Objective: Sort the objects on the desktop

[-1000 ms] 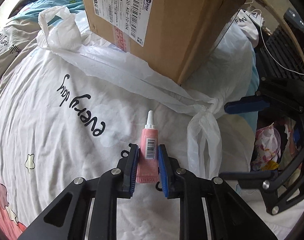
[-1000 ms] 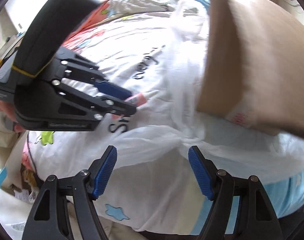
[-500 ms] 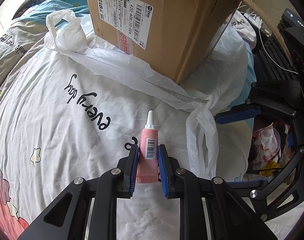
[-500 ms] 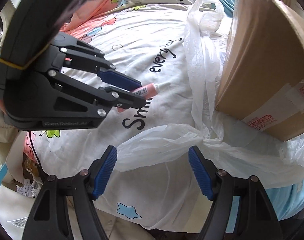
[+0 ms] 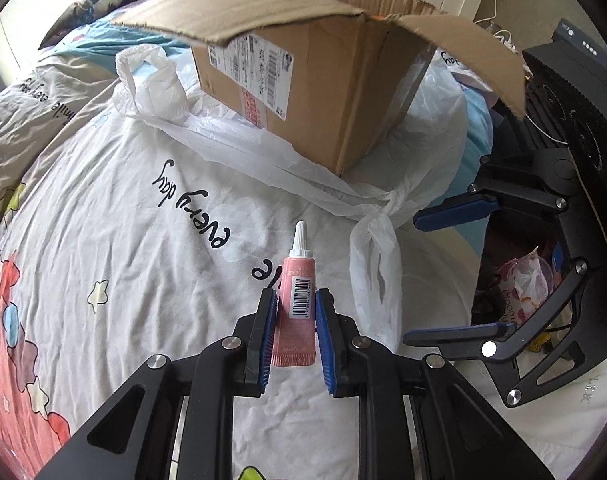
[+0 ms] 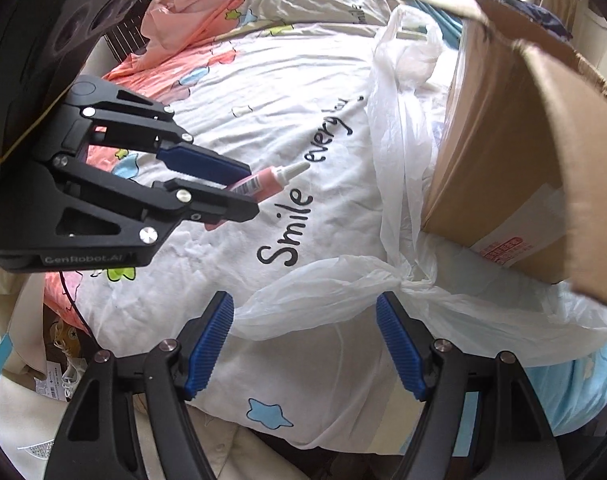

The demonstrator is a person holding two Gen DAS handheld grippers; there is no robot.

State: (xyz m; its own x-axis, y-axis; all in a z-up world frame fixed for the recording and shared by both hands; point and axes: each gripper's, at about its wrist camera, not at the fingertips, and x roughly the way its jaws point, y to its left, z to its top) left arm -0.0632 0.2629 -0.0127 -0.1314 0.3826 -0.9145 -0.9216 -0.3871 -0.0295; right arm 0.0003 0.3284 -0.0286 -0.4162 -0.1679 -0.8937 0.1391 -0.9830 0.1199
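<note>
The inside of the cardboard box (image 5: 327, 92) cannot be seen from either camera — its torn flaps and outer walls block the view, and in the right wrist view the near flap is cut off by the picture's edge. Small print on the box's shipping label (image 5: 259, 68) is too fine to read, and so is the faint lettering on the tube (image 5: 297, 308) above its barcode. The lower end of the tube sits between the blue pads (image 5: 268, 332), so only its crimped flat base and upper body show. The tube is small, soft pink, with a white pointed cap (image 5: 300, 236) and a white barcode sticker on its front. The left gripper (image 5: 295, 334) is clamped on it, pads pressed on the 2 sides, cap pointing away from the camera; in the right wrist view the tube (image 6: 263, 182) juts out of those fingers above the bedspread (image 6: 263, 128), over the printed word "Smile", clear of the cloth. The right gripper (image 6: 305, 344) has its fingers spread apart with nothing held; a thin white plastic bag (image 6: 315, 300) lies on the bedspread beyond them, one twisted end running toward the box. Clutter at the bed's edge in the left wrist view, beside the dark device (image 5: 575, 92), is hard to make out.
</note>
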